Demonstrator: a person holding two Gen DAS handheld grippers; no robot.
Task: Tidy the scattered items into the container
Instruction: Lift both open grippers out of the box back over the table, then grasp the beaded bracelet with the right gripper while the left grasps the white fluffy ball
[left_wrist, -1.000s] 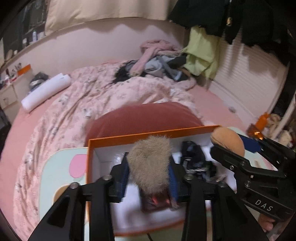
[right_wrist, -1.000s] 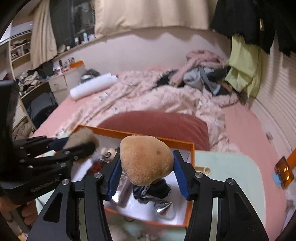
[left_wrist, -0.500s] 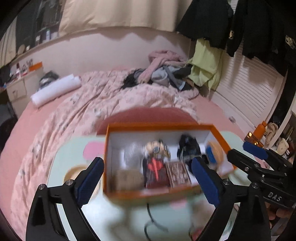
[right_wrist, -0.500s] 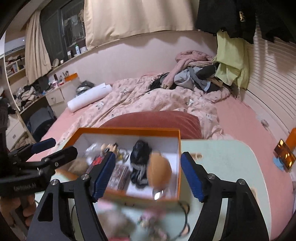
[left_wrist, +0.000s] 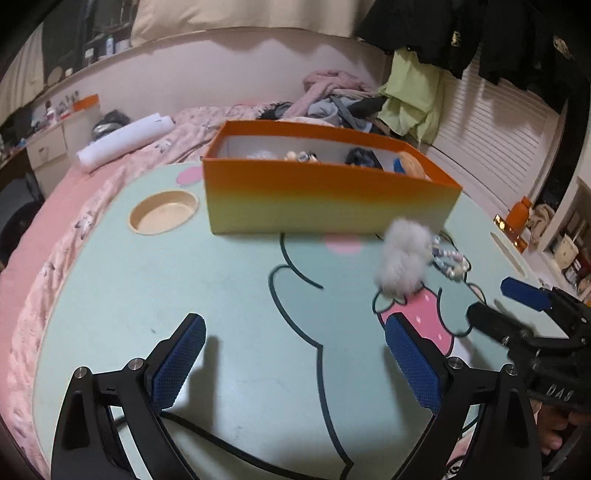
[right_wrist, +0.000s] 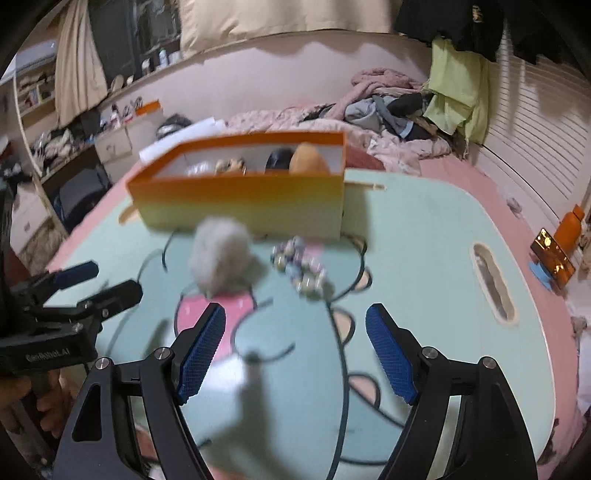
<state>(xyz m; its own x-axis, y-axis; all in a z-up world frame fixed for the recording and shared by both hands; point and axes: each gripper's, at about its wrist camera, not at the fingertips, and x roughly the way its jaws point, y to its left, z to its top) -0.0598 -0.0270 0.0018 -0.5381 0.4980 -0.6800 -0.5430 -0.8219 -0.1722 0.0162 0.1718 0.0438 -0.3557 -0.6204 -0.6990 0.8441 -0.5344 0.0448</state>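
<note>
An orange box (left_wrist: 325, 199) (right_wrist: 240, 199) stands on the mint-green table (left_wrist: 147, 277) and holds several small items, among them a tan plush ball (right_wrist: 308, 158). In front of it lie a white fluffy pompom (left_wrist: 404, 258) (right_wrist: 219, 254) and a beaded bracelet (left_wrist: 450, 258) (right_wrist: 299, 266). My left gripper (left_wrist: 293, 325) hovers low over the bare table, its jaws opening with nothing between them. My right gripper (right_wrist: 295, 312) is open and empty, just short of the pompom and the bracelet. Each gripper shows at the edge of the other's view (left_wrist: 491, 297) (right_wrist: 114, 278).
A round cup recess (left_wrist: 164, 210) sits left of the box and a handle slot (right_wrist: 493, 284) near the table's right edge. A black cable (left_wrist: 221, 443) runs under my left gripper. A bed with a pink quilt (left_wrist: 122, 162) and piled clothes lies behind.
Both grippers opened and let go of the grey fur ball and the tan plush ball into the box. Both then drew back and down to the near part of the table.
</note>
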